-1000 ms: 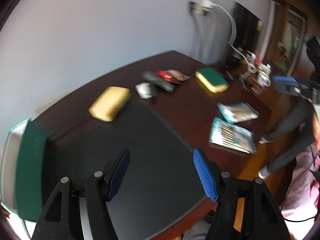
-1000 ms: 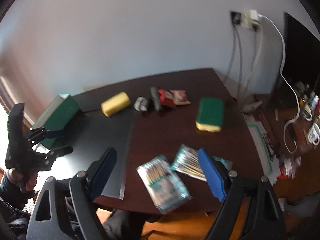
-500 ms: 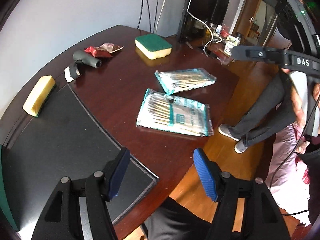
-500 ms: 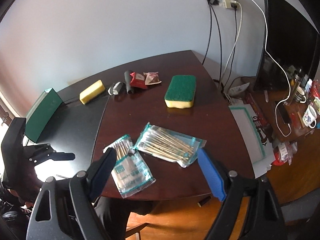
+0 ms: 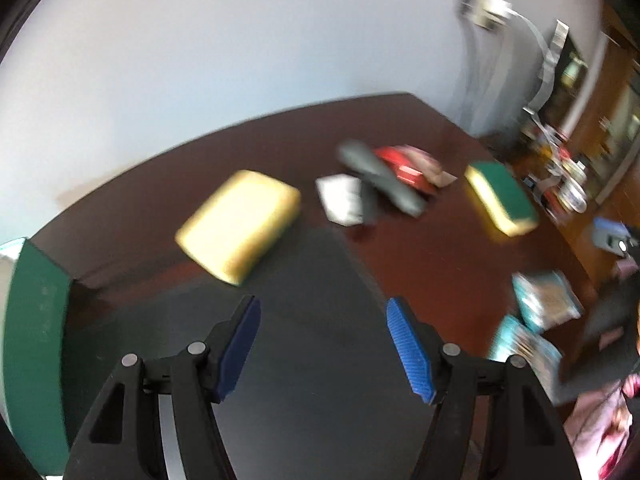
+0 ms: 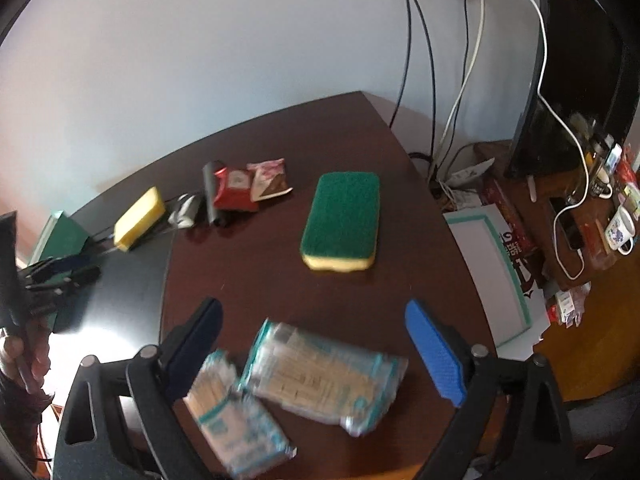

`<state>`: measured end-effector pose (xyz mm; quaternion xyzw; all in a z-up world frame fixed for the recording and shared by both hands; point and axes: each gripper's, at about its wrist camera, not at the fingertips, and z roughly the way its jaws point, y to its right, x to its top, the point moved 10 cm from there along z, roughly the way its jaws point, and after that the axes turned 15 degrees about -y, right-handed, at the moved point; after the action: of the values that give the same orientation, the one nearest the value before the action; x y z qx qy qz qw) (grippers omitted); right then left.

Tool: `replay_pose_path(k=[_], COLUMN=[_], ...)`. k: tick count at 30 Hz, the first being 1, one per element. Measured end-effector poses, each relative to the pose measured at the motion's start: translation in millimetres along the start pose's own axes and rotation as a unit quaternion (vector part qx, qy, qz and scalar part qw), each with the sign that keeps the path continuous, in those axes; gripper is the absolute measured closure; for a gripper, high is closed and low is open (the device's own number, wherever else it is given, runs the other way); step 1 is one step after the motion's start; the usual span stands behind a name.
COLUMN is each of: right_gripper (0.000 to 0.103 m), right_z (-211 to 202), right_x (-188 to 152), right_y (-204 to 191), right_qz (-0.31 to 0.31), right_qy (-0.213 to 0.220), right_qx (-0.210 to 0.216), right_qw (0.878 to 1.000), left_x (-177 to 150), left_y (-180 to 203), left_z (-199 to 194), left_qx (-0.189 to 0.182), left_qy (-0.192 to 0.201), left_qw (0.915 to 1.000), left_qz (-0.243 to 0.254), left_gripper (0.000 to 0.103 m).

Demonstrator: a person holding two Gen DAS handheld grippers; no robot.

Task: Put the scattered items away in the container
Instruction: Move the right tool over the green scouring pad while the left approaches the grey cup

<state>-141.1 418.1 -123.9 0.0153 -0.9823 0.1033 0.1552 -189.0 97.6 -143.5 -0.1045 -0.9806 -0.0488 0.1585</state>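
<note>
My left gripper (image 5: pixel 322 340) is open and empty above the black mat (image 5: pixel 320 320). Ahead lie a yellow sponge (image 5: pixel 240 224), a white pack (image 5: pixel 342 200), a dark tube (image 5: pixel 380 178), red snack packets (image 5: pixel 404 166) and a green-topped sponge (image 5: pixel 502 200). The green container (image 5: pixel 34 344) stands at the left edge. My right gripper (image 6: pixel 312 344) is open and empty just above two cotton-swab packs (image 6: pixel 324 372) (image 6: pixel 236 412). The green-topped sponge (image 6: pixel 342 220) lies beyond them, and the green container (image 6: pixel 64 234) is far left.
The dark wooden table (image 6: pixel 280 152) meets a grey wall. Cables (image 6: pixel 460 100) hang at the right, by a monitor (image 6: pixel 576 80), mugs (image 6: pixel 620 228) and a white box (image 6: pixel 492 272). The table's front edge is close below my right gripper.
My left gripper has swung back left from the swab packs toward the mat and yellow sponge. My right gripper has moved forward and down over the swab packs. Both stay open.
</note>
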Motion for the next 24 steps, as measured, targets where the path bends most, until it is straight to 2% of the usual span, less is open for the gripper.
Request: replay_pose_path(k=[2,5,9,12,18,21,24], right_gripper=[0.009,0.009,0.009,0.009,0.009,0.008,0.008], right_z=[13.3,37.0,56.2,63.7,78.7,86.2,92.2], right_x=[13.1,34.3,50.5,56.1,67.3,72.8,75.8], right_y=[5.3,11.3,14.0,15.6,18.8,20.5,24.6], right_qz=[0.010,0.024,0.031,0.030,0.029,0.028,0.036], right_qy=[-0.012,-0.032,-0.048,-0.054,-0.065,-0.071,-0.075], right_qx=[-0.007,-0.017,-0.027,-0.034,-0.048,-0.055,-0.052], right_qw=[1.000,0.999,0.998,0.998,0.996,0.996,0.995], left_x=[11.2,26.6,49.5,67.9,92.7,103.3,116.0], left_y=[-17.4,-7.7,18.6,34.7,31.1,23.3,14.7], left_z=[5.7,20.2,45.1,72.3,98.2,100.4,100.7], left_qx=[-0.009,-0.043,-0.036,-0.035,-0.020,-0.012,-0.022], left_qy=[-0.005,-0.022,-0.041,-0.072,-0.090,-0.085,-0.079], left_qw=[0.9997,0.9987,0.9985,0.9968,0.9956,0.9956,0.9943], left_qz=[-0.021,-0.019,-0.001,0.006,-0.019,-0.037,-0.068], left_gripper=[0.035,0.035,0.035,0.035,0.035,0.035,0.035])
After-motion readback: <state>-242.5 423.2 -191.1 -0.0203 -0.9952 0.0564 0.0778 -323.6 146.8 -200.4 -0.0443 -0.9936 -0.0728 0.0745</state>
